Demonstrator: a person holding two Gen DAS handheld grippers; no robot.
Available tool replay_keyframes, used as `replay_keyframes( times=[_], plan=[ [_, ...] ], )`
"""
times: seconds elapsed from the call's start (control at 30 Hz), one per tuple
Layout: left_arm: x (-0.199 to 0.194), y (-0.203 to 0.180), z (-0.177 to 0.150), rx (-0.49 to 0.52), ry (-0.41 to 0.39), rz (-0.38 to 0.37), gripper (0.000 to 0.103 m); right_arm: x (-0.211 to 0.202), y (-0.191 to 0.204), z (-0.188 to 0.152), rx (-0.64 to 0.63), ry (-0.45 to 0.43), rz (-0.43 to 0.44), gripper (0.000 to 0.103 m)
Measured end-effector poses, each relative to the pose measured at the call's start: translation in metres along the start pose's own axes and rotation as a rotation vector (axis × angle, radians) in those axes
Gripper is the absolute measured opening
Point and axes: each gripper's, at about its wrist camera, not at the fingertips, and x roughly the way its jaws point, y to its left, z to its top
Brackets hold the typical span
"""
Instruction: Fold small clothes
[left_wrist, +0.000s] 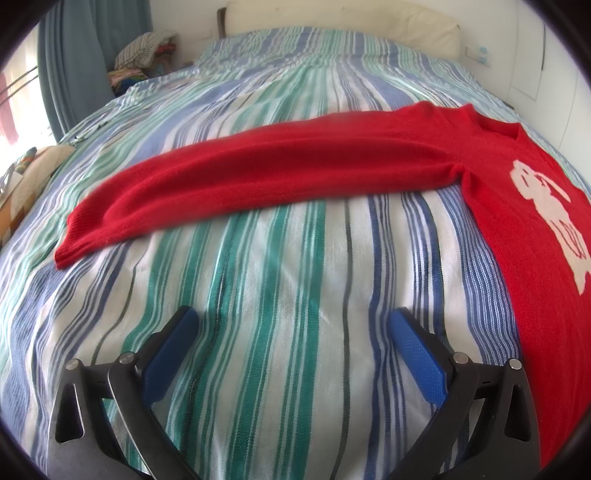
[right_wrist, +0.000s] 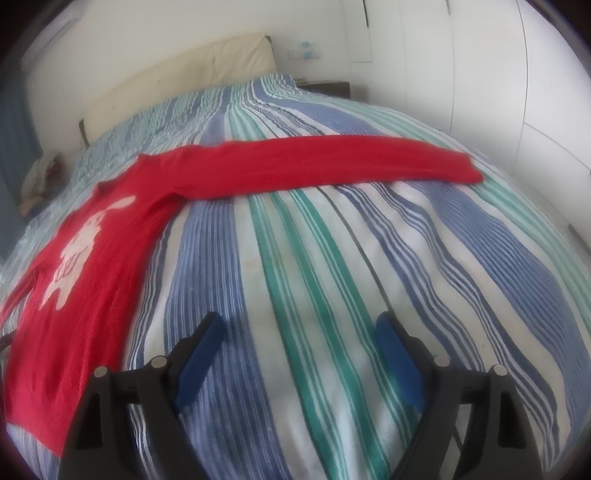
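A small red knitted sweater (left_wrist: 524, 221) with a white figure on the chest lies flat on a striped bed. In the left wrist view one sleeve (left_wrist: 258, 173) stretches out to the left, its cuff at the far left. My left gripper (left_wrist: 293, 317) is open and empty, hovering over bare bedspread in front of that sleeve. In the right wrist view the sweater body (right_wrist: 74, 280) is at the left and the other sleeve (right_wrist: 332, 162) stretches right. My right gripper (right_wrist: 299, 325) is open and empty, over the bedspread just right of the body.
The bed (left_wrist: 277, 369) has a blue, green and white striped cover. A cream headboard (right_wrist: 184, 81) stands at the far end. A pile of clothes (left_wrist: 144, 59) sits at the left by a blue curtain. White wardrobe doors (right_wrist: 480, 92) line the right side.
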Motion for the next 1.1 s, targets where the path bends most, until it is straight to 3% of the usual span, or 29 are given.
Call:
replay_keyframes(
  times=[1.1],
  plan=[
    [-0.0003,-0.0001,-0.0002,0.000,0.000,0.000,0.103,-0.0008,0.0017,-0.0005,-0.004,0.001,-0.004,0.084]
  ],
)
